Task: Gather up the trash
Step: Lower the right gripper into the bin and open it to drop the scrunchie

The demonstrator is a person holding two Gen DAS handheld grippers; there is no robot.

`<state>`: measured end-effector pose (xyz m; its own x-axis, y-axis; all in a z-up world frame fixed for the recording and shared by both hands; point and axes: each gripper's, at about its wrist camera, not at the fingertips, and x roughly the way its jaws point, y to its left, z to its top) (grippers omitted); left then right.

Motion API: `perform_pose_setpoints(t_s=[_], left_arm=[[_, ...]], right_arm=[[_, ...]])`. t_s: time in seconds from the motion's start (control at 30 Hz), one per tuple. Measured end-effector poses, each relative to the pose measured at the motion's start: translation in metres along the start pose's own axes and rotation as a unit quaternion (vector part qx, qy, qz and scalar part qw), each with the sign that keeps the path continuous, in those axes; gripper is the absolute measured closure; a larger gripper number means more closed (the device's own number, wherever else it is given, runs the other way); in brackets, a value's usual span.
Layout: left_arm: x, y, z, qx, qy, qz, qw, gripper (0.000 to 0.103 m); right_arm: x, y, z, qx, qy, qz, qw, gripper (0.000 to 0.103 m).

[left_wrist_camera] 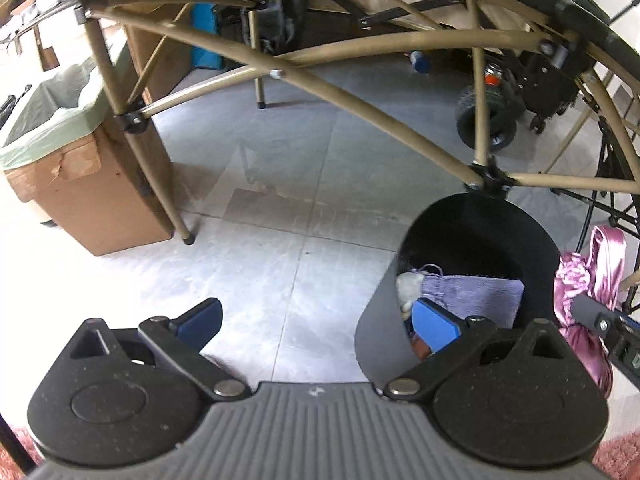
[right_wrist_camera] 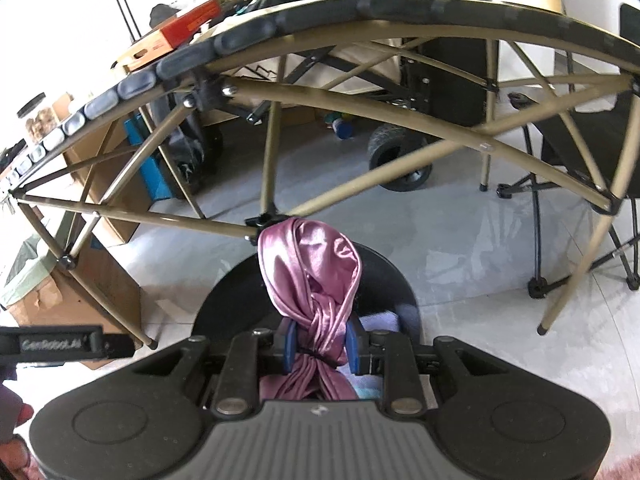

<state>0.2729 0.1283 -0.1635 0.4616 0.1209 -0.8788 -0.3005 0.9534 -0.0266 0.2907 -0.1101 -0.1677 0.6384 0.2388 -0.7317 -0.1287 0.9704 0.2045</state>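
A pink satin cloth, twisted into a bunched bundle, is pinched between the blue pads of my right gripper, whose jaws are pressed in on its narrow middle. The bundle hangs directly above a black bin standing on the pale grey floor. In my left wrist view the same bin sits to the right, with a lavender cloth and a small white scrap inside it, and the pink cloth shows at the far right edge. My left gripper is spread wide with nothing between its fingers, hovering over bare floor just left of the bin. Behind everything stands a folding table with tan metal legs, and beside it a cardboard box lined with a green bag.
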Motion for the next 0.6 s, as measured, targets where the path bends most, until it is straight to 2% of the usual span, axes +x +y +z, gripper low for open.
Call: perform_pose_setpoints(t_s=[0.33,0.43,0.5,0.53,0.57,0.6], left_arm=[[0.000,0.023,0.000,-0.014,0.002,-0.001,0.9999,0.000],[-0.001,0.024,-0.001,-0.013,0.001,0.002,0.9999,0.000],[-0.001,0.025,-0.001,-0.013,-0.001,0.005,0.9999,0.000],[0.000,0.025,-0.001,-0.013,0.000,0.005,0.9999,0.000],[0.000,0.026,-0.001,-0.014,0.001,0.005,0.9999,0.000],[0.001,0.027,-0.001,-0.015,0.001,0.005,0.9999,0.000]], right_arm=[[0.031,0.024,0.006,-0.013,0.019,-0.006,1.000,0.079],[0.037,0.024,0.006,-0.006,0.031,-0.006,0.999,0.073],[0.041,0.021,0.006,0.008,0.037,-0.014,0.999,0.064],[0.043,0.020,0.006,0.014,0.039,-0.015,0.999,0.049],[0.043,0.018,0.006,0.020,0.039,-0.016,0.999,0.028],[0.043,0.017,0.006,0.023,0.038,-0.017,0.999,0.019]])
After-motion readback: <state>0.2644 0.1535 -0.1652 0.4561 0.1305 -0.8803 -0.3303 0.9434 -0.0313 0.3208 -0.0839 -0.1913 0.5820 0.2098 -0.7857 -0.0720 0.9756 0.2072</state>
